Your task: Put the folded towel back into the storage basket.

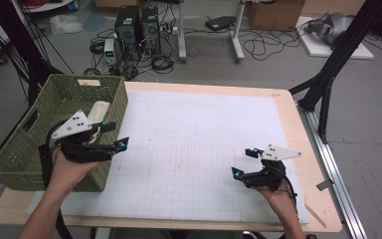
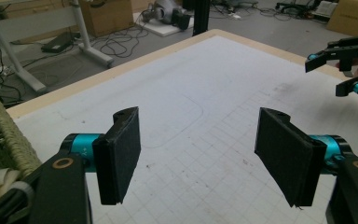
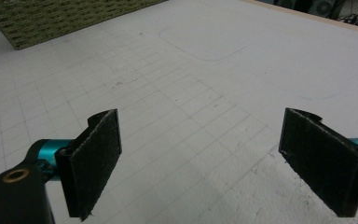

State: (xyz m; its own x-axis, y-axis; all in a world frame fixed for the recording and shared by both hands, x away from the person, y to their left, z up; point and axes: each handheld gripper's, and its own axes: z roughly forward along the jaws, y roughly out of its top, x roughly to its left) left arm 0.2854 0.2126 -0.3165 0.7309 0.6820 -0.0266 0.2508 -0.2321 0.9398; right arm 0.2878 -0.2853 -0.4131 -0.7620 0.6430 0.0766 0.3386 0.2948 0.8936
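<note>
Gridded white mat (image 1: 189,149) under 2 hand-held grippers, left (image 1: 113,134) beside basket (image 1: 35,149), right (image 1: 245,163) (both jaws apart, empty)

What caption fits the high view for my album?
Two open grippers, left by a green basket, right over the white mat.

Lab: floor cables (image 1: 258,45), computer towers (image 1: 138,27)
</note>
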